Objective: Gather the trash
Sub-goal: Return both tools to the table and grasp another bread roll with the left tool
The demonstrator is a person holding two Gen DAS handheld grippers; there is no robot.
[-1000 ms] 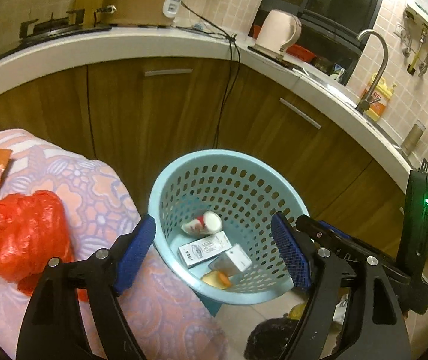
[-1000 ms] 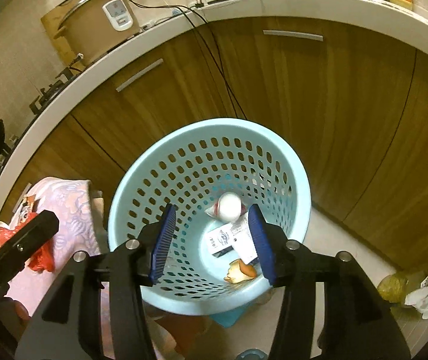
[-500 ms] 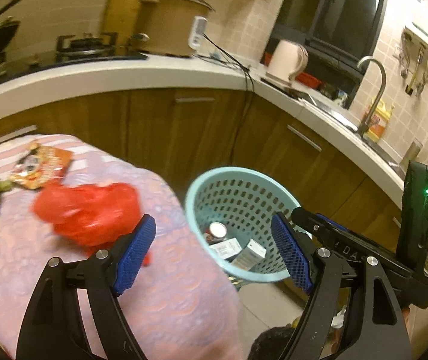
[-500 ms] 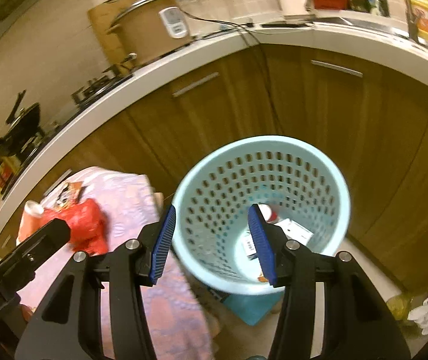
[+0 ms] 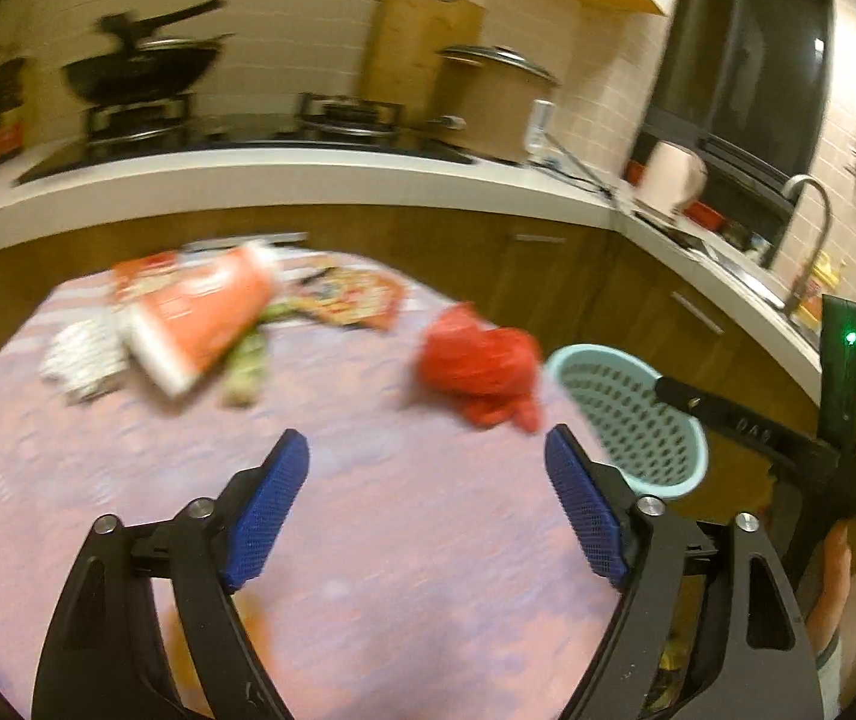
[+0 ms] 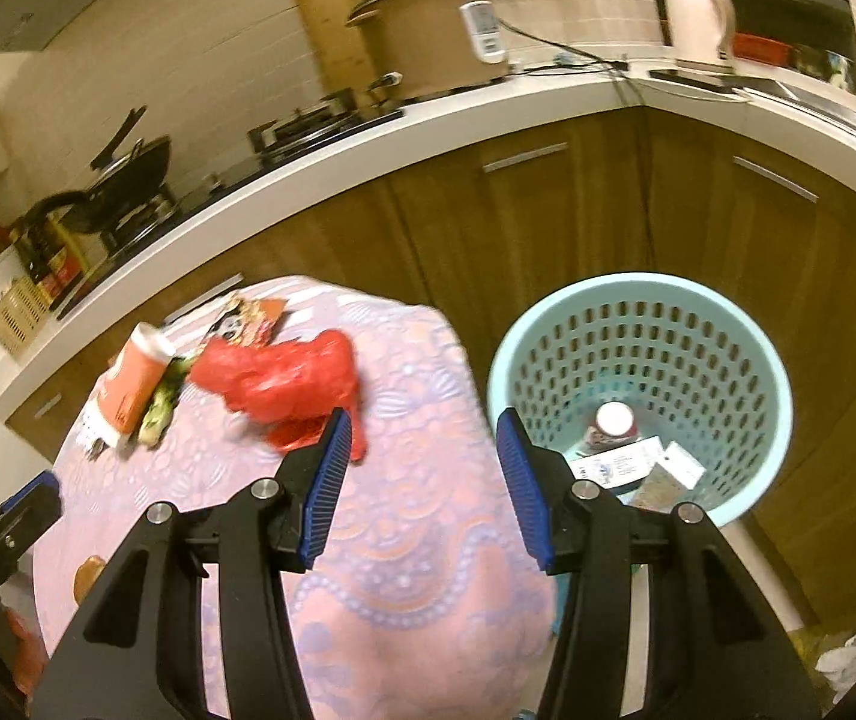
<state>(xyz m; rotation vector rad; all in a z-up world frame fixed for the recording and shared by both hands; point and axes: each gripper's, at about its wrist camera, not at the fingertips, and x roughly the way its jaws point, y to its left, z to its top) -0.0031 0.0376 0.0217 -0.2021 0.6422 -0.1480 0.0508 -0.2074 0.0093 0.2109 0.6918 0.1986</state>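
Left claw (image 5: 427,462) – jaws wide, just opened further, holding nothing – hangs over the pink patterned tablecloth (image 5: 368,540). A crumpled red plastic bag (image 5: 476,369) lies just ahead. Right claw (image 6: 419,444), half open and holding nothing, has the perforated pale-blue plastic bin (image 6: 638,312) to its right.

Plastic bag (image 6: 284,384) lay on table (image 6: 416,516), cup (image 6: 134,381) left of it; basket (image 6: 638,390) stood right of table, holding cartons (image 6: 620,465).
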